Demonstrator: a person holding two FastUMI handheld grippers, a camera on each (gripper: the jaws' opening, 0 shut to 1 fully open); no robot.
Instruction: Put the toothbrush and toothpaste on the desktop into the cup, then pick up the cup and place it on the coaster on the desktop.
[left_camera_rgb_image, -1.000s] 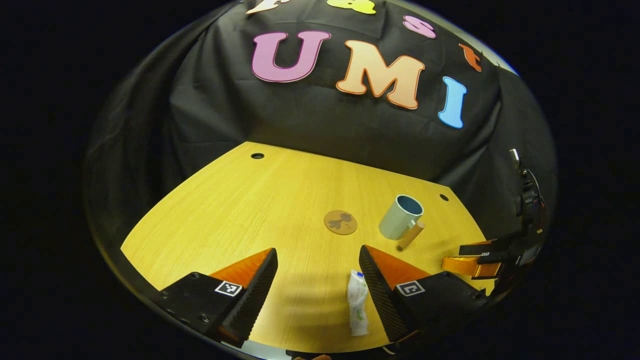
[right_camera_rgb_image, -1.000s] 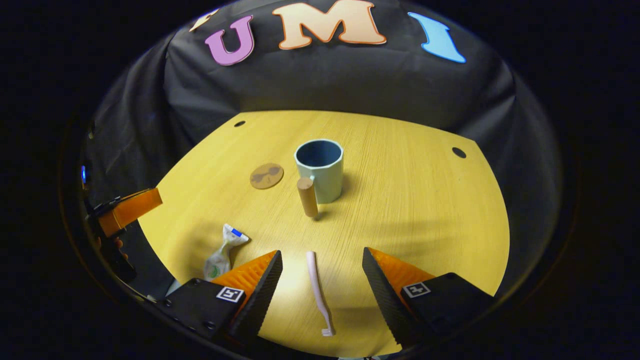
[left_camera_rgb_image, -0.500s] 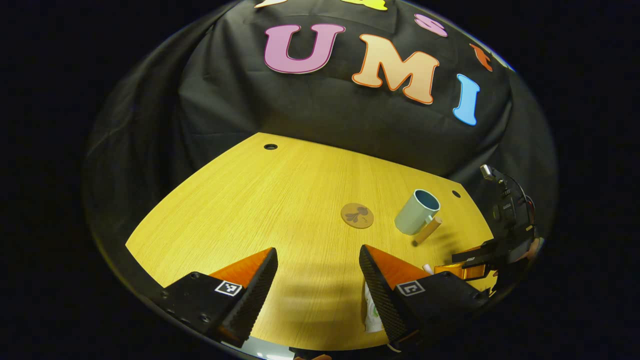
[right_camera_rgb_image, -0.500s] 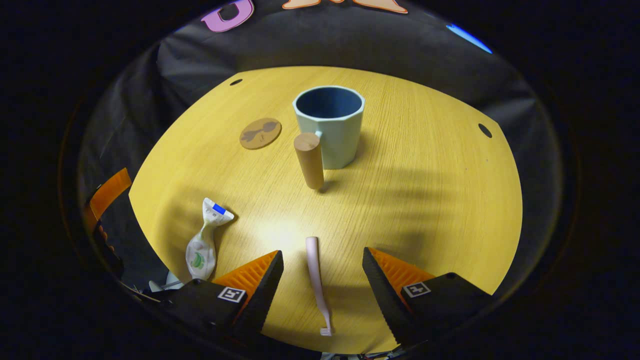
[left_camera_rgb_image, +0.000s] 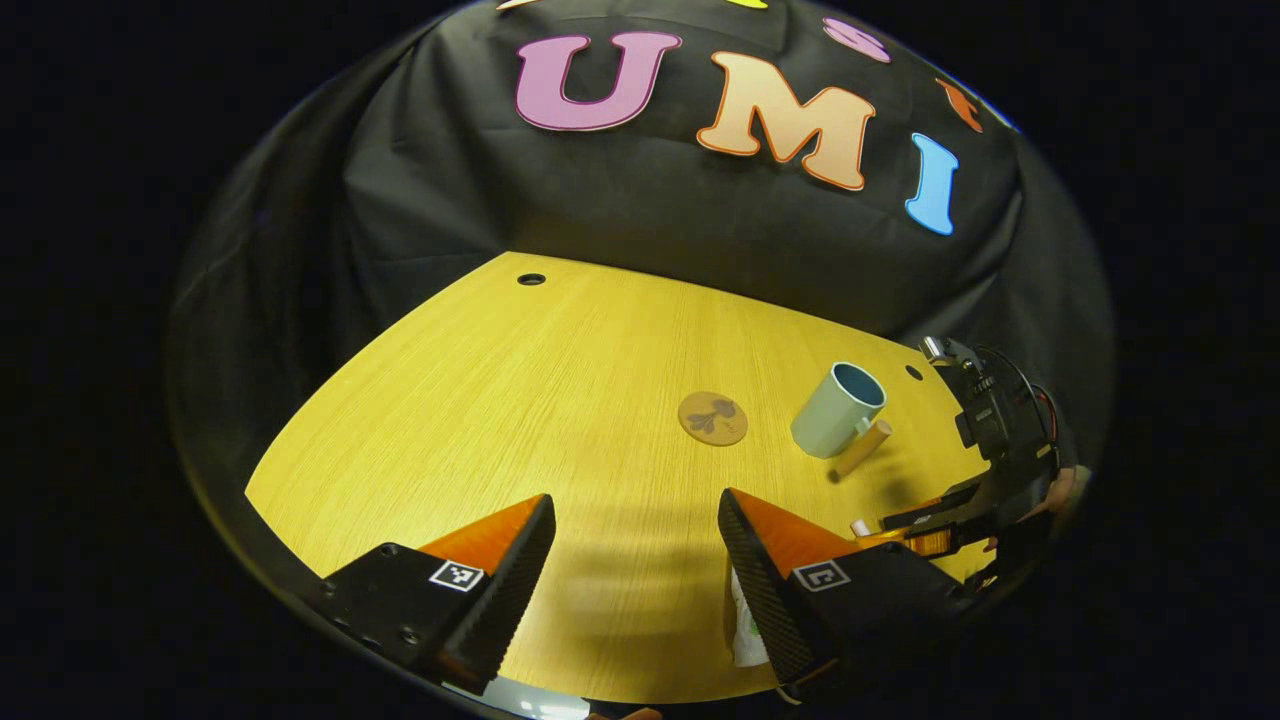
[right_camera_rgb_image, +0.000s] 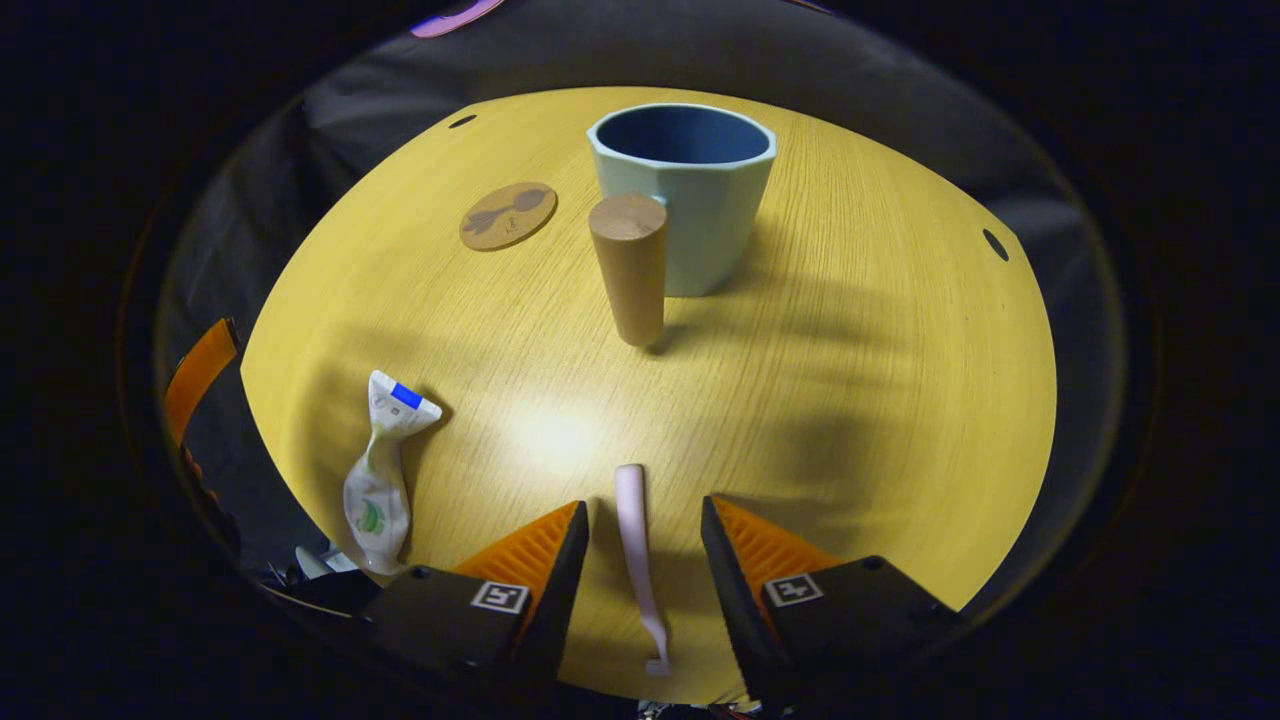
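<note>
At the near edge of the desk (right_camera_rgb_image: 850, 400), the right gripper (right_camera_rgb_image: 640, 545) has dropped and narrowed (not yet pinching) around the toothbrush (right_camera_rgb_image: 634, 530), while the left gripper (left_camera_rgb_image: 635, 545) stays spread, so the first pickup looks imminent

In the right gripper view the cup (right_camera_rgb_image: 685, 190) stands upright toward the far edge of the tabletop (right_camera_rgb_image: 880, 380), its handle (right_camera_rgb_image: 630, 270) on the near side. The coaster (right_camera_rgb_image: 508, 215) lies flat to the left of the cup, apart from it. The toothpaste (right_camera_rgb_image: 380, 470) lies near the left edge, well apart from both. The toothbrush (right_camera_rgb_image: 636, 550) lies by the near edge, lengthwise toward the cup, between the spread jaws of the right gripper (right_camera_rgb_image: 640, 560), touching neither

In the left gripper view the toothpaste (left_camera_rgb_image: 745, 630) lies at the near edge, partly behind that gripper's right finger (left_camera_rgb_image: 765, 570); the coaster (left_camera_rgb_image: 713, 418) lies just left of the cup (left_camera_rgb_image: 838, 410)
</note>
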